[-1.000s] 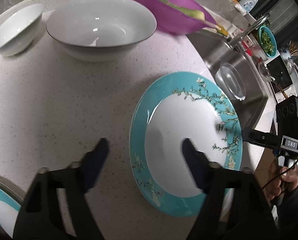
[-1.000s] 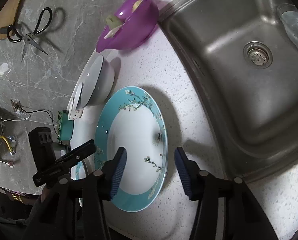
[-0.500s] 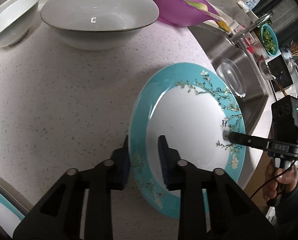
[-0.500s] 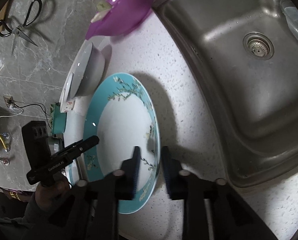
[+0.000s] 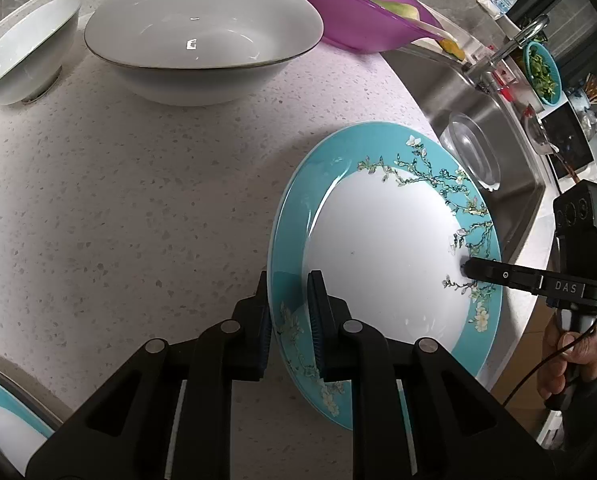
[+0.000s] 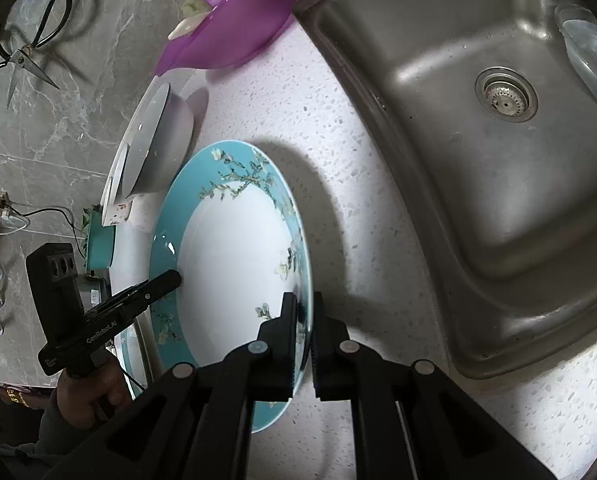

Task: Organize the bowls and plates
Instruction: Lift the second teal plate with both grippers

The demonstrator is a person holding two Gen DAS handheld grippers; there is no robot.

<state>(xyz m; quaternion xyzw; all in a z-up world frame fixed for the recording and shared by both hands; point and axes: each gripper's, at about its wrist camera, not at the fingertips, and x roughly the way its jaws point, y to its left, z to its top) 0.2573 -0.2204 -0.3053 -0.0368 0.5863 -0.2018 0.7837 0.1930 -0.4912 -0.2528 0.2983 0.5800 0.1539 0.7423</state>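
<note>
A teal plate (image 5: 378,248) with a white centre and blossom pattern lies on the speckled counter beside the sink, and it looks slightly tipped in the right wrist view (image 6: 226,264). My left gripper (image 5: 290,312) straddles its near-left rim, jaws still closing, with both pads against the rim. My right gripper (image 6: 304,312) is shut on the opposite rim; its finger shows as a black bar (image 5: 468,270) in the left wrist view. A large white bowl (image 5: 202,36) and a small white bowl (image 5: 22,52) stand further back.
A purple bowl (image 5: 362,20) with food scraps sits behind the large bowl. A steel sink (image 6: 478,160) holds a clear glass dish (image 6: 590,52). Another teal plate (image 5: 2,420) lies at the lower left. Scissors (image 6: 26,52) hang on the grey wall.
Both grippers went from wide open around the plate's edges to closed on its rim, one on each side. The plate now looks slightly raised or tipped.
</note>
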